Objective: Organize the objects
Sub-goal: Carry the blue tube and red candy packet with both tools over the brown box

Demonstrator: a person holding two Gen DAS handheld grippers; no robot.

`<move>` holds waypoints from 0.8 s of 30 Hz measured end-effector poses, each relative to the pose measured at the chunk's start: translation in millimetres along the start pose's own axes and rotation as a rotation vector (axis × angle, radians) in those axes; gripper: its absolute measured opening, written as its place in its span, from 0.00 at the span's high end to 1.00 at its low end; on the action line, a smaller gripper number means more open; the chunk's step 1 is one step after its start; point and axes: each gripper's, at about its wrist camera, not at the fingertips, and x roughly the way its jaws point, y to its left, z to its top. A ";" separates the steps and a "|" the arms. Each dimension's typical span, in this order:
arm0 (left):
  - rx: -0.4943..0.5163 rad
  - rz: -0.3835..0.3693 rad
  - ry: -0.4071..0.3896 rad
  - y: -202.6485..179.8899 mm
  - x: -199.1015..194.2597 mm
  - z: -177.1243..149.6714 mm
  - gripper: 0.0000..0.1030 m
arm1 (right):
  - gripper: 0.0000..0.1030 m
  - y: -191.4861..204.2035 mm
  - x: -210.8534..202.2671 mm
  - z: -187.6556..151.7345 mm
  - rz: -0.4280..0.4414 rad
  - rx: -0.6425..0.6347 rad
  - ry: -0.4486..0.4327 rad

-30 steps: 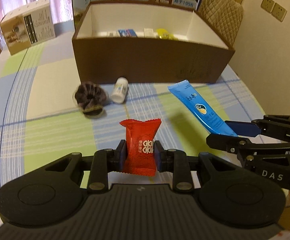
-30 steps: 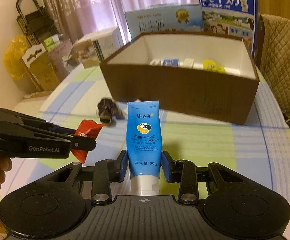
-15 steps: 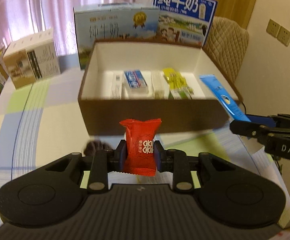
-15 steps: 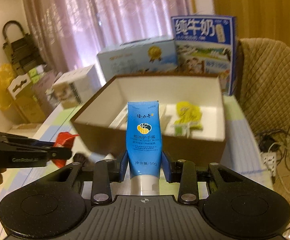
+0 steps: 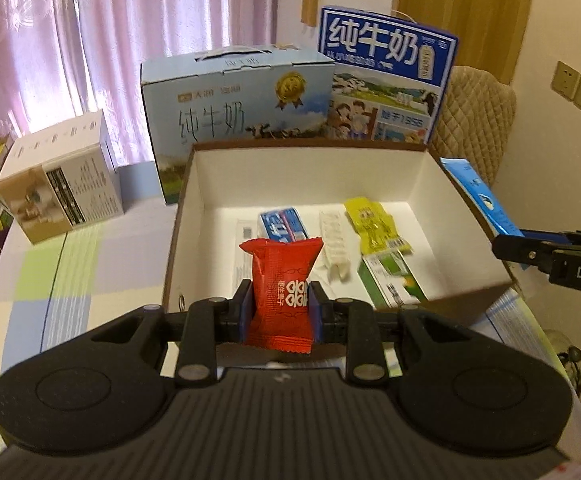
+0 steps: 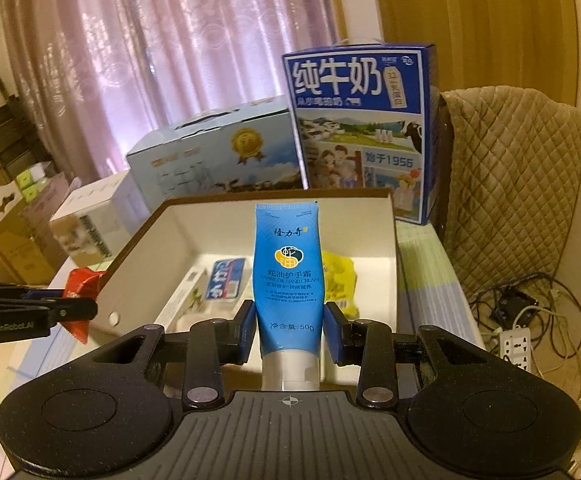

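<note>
Floor cables show only rightward.

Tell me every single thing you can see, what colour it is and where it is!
Red snack packet: 1, red, held in the left tongs over the box's near wall.
Hand cream tube: 1, blue with white cap, held in the right tongs over the box.
Open box: 1, brown outside, white inside, middle of the table.
Toothpaste box: 1, blue and white, lying inside the box.
Yellow packet: 1, yellow, inside the box.
Green carton: 1, green and white, inside the box.
Milk cartons: 2, dark blue and pale blue, behind the box.
White box: 1, white and tan, table's left.
Chair: 1, beige quilted, on the right.
Curtain: pink, behind.
Left tongs: 1, black, shut.
Right tongs: 1, black, shut.
</note>
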 end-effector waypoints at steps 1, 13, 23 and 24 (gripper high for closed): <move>0.002 0.004 -0.001 1.1 3.7 4.1 0.77 | 0.68 -2.6 4.7 2.8 -0.005 0.006 0.004; 0.013 0.036 0.042 10.8 59.6 31.4 0.77 | 0.68 -25.1 73.9 15.9 -0.114 0.075 0.109; 0.020 0.054 0.083 18.6 95.4 36.3 0.77 | 0.68 -22.8 119.2 16.3 -0.235 -0.021 0.169; 0.019 0.058 0.086 19.8 98.2 36.5 0.77 | 0.68 -21.6 122.9 16.1 -0.246 -0.038 0.169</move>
